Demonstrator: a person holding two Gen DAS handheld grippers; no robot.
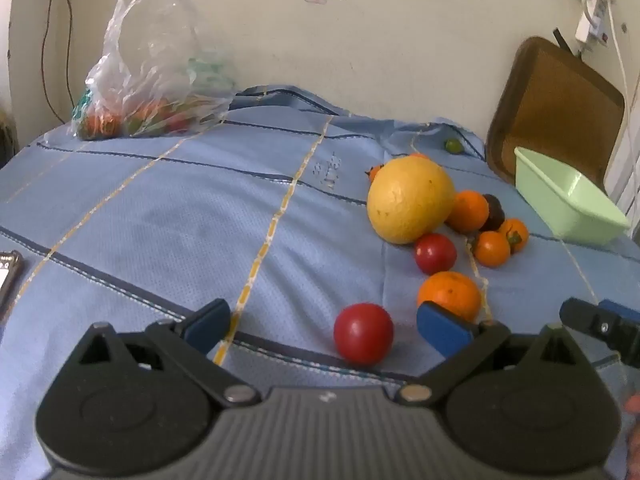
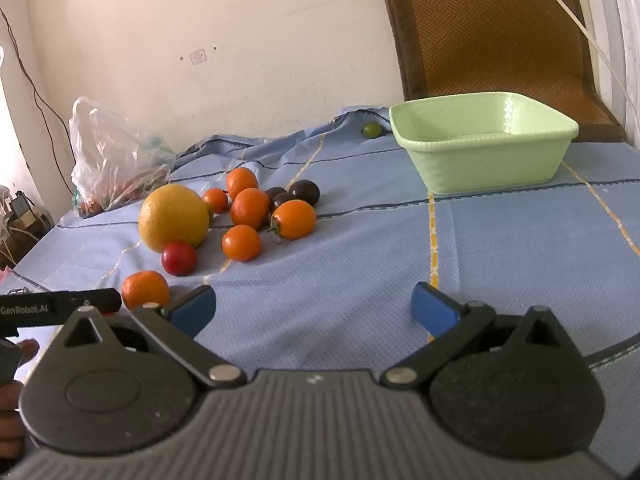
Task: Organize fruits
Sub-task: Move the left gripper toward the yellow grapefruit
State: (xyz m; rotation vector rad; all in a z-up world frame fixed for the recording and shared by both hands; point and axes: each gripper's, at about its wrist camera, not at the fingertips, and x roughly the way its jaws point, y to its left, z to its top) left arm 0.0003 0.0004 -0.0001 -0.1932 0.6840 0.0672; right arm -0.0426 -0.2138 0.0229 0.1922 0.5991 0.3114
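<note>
Loose fruit lies on the blue cloth: a big yellow fruit [image 1: 410, 199] [image 2: 173, 217], several oranges [image 2: 250, 207], dark passion fruits [image 2: 305, 192], a red tomato [image 1: 435, 253] [image 2: 179, 258] and an orange [image 1: 450, 294] [image 2: 145, 289]. Another red tomato [image 1: 363, 333] lies between the fingers of my open left gripper [image 1: 324, 326], untouched. My right gripper [image 2: 314, 312] is open and empty over bare cloth. An empty light green basin [image 2: 484, 145] [image 1: 568, 204] stands far right. A small green lime [image 2: 371, 129] [image 1: 454, 145] lies behind.
A clear plastic bag [image 1: 152, 80] [image 2: 116, 156] with more produce sits far left by the wall. A brown woven chair [image 2: 492, 32] [image 1: 556, 108] stands behind the basin. A phone [image 1: 6, 276] lies at the left edge. Cables [image 1: 600, 20] hang on the wall.
</note>
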